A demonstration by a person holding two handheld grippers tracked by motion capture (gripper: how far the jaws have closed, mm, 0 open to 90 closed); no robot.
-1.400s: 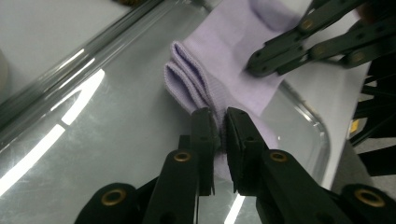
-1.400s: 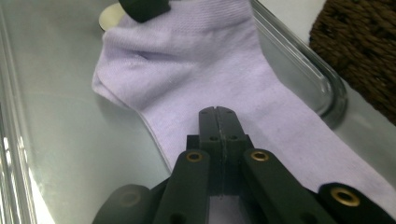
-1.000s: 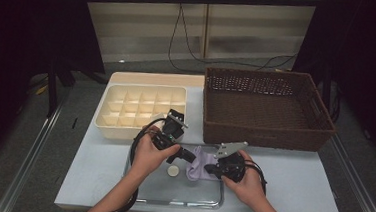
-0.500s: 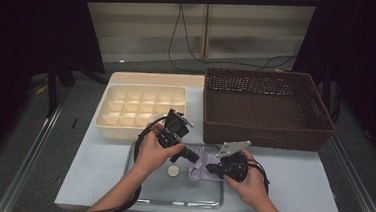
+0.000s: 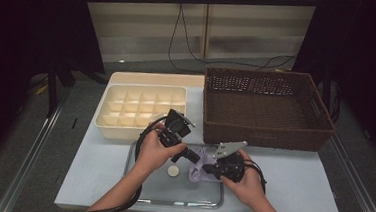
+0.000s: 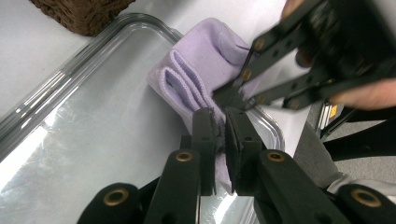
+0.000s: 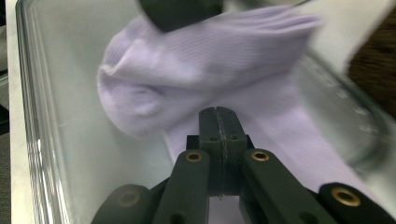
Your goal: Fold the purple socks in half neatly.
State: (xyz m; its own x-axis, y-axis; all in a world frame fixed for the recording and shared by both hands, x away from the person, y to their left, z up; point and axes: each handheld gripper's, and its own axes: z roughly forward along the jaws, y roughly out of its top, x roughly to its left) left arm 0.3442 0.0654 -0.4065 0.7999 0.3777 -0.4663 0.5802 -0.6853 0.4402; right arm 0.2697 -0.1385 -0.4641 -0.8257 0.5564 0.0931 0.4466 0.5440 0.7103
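Note:
A lilac sock (image 5: 199, 173) lies bunched at the right end of a clear glass tray (image 5: 140, 185). My left gripper (image 5: 195, 159) reaches in from the left, and in the left gripper view its jaws (image 6: 220, 129) are shut on a fold of the sock (image 6: 196, 60). My right gripper (image 5: 207, 168) comes from the right, its tips (image 6: 232, 97) pinched on the same sock just beyond the left jaws. In the right gripper view the jaws (image 7: 218, 116) are pressed together over the sock (image 7: 187, 70), which spreads across the tray (image 7: 60, 140).
A small white disc (image 5: 173, 170) lies in the tray left of the sock. Behind the tray stand a cream compartment box (image 5: 141, 105) at the left and a brown woven basket (image 5: 266, 104) at the right. Cables trail off the table's front edge.

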